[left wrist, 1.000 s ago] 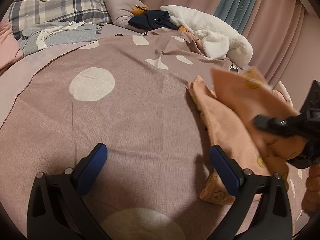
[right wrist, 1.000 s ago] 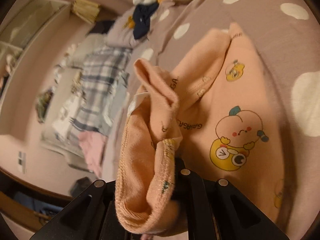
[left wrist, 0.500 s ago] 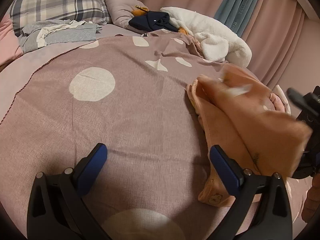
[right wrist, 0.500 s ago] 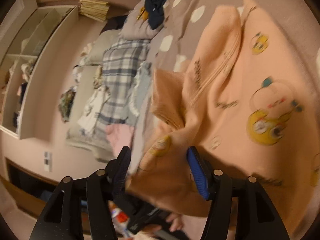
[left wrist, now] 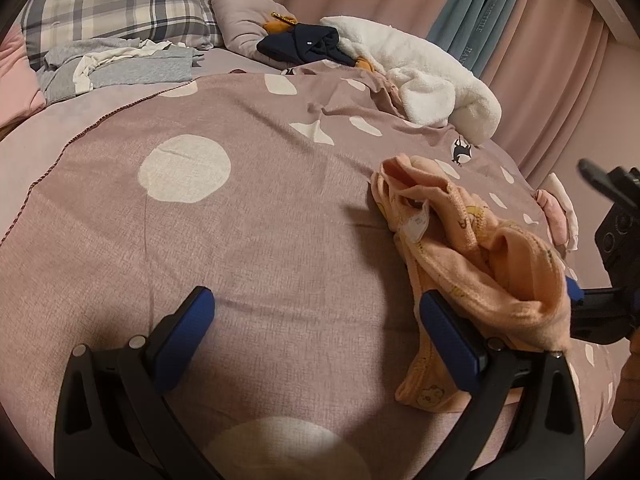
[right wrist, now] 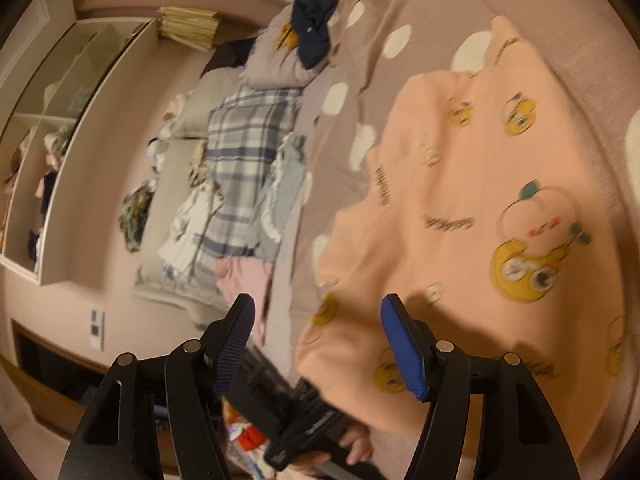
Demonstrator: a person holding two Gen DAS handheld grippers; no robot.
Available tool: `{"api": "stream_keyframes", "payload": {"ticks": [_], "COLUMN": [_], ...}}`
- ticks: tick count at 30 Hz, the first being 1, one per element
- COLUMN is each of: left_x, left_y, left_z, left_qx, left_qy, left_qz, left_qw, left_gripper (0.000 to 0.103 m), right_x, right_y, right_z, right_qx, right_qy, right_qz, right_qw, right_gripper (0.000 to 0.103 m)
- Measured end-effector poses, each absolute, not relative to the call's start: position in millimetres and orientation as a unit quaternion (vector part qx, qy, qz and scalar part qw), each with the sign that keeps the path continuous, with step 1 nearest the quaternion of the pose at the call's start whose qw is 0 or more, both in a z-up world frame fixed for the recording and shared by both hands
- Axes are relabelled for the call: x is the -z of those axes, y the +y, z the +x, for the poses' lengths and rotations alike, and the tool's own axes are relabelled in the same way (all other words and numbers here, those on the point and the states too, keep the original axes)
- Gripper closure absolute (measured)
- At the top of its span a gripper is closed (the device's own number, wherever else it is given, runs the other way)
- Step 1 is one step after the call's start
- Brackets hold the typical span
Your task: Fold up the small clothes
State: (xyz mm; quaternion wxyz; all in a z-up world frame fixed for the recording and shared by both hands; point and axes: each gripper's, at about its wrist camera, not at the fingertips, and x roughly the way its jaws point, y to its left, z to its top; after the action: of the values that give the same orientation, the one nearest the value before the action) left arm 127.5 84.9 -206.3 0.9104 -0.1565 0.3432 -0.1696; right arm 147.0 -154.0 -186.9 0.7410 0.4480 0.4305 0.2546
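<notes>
- Left wrist view: the left tongs (left wrist: 316, 344) stand wide apart, holding nothing, low over the spotted bedcover (left wrist: 240, 216)
- The peach garment (left wrist: 472, 264) lies bunched on the bedcover to the right of these tongs; its near edge passes just beside, possibly behind, the right-hand blue pad (left wrist: 450, 348), and contact cannot be confirmed
- The garment's long axis runs from near right to far centre, with a white label showing near the far end
- The other device's dark frame appears at the right margin, against the garment's raised fold
- Open room: a broad stretch of bedcover lies ahead and to the left; a white fleece (left wrist: 432, 80) and a dark bundle (left wrist: 304, 44) sit well apart at the far edge
- Right wrist view, blurred: the right tongs (right wrist: 320, 344) are parted and grip nothing
- The garment (right wrist: 480, 208) fills the right of this view, draped over the bedcover, its printed side up; its lower edge lies just behind the right-hand pad (right wrist: 404, 348)
- The bed edge drops off left of the garment, with plaid bedding (right wrist: 248, 152) beyond
- Judgement: both devices are close; the right sits over the garment's body, the left at its edge; spreading flat toward the open left appears the step in hand
</notes>
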Motion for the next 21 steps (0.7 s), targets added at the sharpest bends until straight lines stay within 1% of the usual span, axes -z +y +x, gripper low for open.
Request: {"api": "stream_keyframes", "payload": {"ticks": [3, 7, 11, 13, 14, 15, 20, 21], "left_x": [206, 206, 206, 206, 207, 206, 206, 206], "left_y": [85, 86, 88, 89, 89, 89, 89, 90], "left_z": [128, 128, 127, 128, 128, 127, 127, 127], "left_qx": [0.172, 0.174, 0.177, 0.179, 0.179, 0.180, 0.180, 0.181], "left_qy": [0.342, 0.340, 0.339, 0.338, 0.338, 0.338, 0.337, 0.337], "left_qz": [-0.160, -0.165, -0.169, -0.172, -0.173, -0.173, -0.175, -0.175], "left_qw": [0.910, 0.909, 0.909, 0.908, 0.908, 0.908, 0.908, 0.907], "left_gripper": [0.001, 0.001, 0.001, 0.001, 0.001, 0.001, 0.001, 0.001], "right_x": [189, 182, 178, 179, 180, 182, 178, 175], "right_y": [-161, -157, -141, -129, -125, -122, -113, -111], "right_z": [153, 177, 207, 219, 223, 225, 224, 223], "right_qx": [-0.229, -0.180, -0.188, -0.153, -0.124, -0.101, -0.107, -0.122], "right_qy": [0.436, 0.455, 0.469, 0.482, 0.495, 0.506, 0.492, 0.488], "right_qz": [0.446, 0.382, 0.344, 0.293, 0.267, 0.249, 0.246, 0.252], "right_qw": [0.748, 0.784, 0.791, 0.811, 0.818, 0.820, 0.828, 0.827], "right_gripper": [0.035, 0.035, 0.036, 0.056, 0.081, 0.089, 0.093, 0.097]}}
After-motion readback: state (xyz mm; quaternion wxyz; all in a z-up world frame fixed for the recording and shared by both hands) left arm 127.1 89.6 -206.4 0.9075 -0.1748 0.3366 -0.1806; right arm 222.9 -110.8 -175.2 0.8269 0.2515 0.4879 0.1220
